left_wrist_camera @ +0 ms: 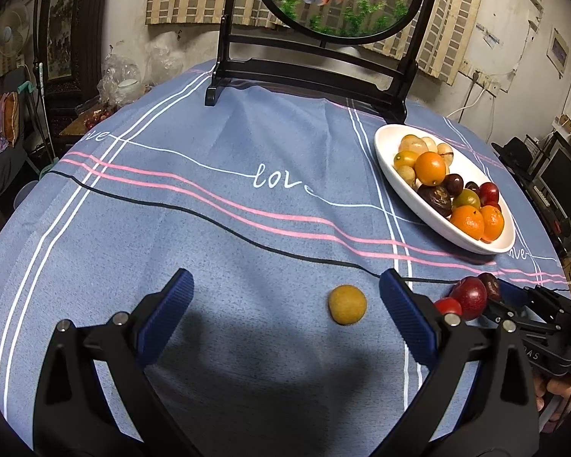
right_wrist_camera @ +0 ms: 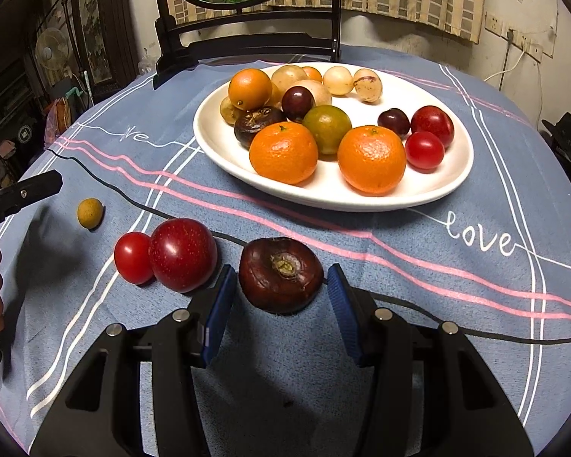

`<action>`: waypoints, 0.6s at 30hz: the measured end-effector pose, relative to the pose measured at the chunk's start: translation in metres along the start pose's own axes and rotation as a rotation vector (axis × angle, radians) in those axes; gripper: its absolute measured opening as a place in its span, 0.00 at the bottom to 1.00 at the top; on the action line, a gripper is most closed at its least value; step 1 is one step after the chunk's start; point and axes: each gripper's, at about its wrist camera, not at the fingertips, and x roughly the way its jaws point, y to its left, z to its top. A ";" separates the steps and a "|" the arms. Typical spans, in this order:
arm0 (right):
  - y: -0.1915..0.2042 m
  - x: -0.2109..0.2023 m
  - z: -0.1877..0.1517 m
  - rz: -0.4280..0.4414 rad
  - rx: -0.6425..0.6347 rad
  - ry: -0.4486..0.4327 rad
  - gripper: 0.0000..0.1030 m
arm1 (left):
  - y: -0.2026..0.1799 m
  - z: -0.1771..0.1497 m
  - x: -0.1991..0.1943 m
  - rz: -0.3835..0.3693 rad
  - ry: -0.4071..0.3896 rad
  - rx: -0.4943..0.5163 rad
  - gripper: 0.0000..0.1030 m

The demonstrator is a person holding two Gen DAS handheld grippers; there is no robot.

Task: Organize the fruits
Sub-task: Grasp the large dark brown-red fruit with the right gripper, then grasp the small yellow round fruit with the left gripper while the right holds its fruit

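A white oval plate [right_wrist_camera: 453, 175] [left_wrist_camera: 388, 160] holds several fruits: oranges, plums, cherry tomatoes, pale longans. Loose on the blue cloth lie a dark brown water chestnut [right_wrist_camera: 281, 274], a red plum [right_wrist_camera: 182, 253] [left_wrist_camera: 470, 297], a cherry tomato [right_wrist_camera: 133, 257] [left_wrist_camera: 448, 305] and a small yellow-brown longan [right_wrist_camera: 90, 212] [left_wrist_camera: 347, 304]. My right gripper [right_wrist_camera: 281, 285] is open, its blue pads on either side of the water chestnut, not touching it. My left gripper [left_wrist_camera: 285, 293] is open and empty, with the longan between its fingers, nearer the right one.
A black wooden stand [left_wrist_camera: 308, 72] with a round goldfish picture stands at the table's back edge. A thin black cable [left_wrist_camera: 209, 221] runs across the cloth. The round table drops off at left and right, with clutter and a fan [left_wrist_camera: 9, 34] beyond.
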 end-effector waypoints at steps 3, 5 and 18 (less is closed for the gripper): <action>0.001 0.001 0.000 -0.010 -0.005 0.002 0.49 | 0.000 0.000 0.000 0.001 0.001 0.002 0.97; 0.001 0.001 0.000 -0.014 -0.007 0.002 0.49 | 0.000 0.000 0.001 0.002 0.004 0.003 0.97; -0.001 -0.003 -0.002 -0.033 0.003 -0.006 0.43 | -0.002 -0.001 0.002 0.001 0.007 0.013 0.97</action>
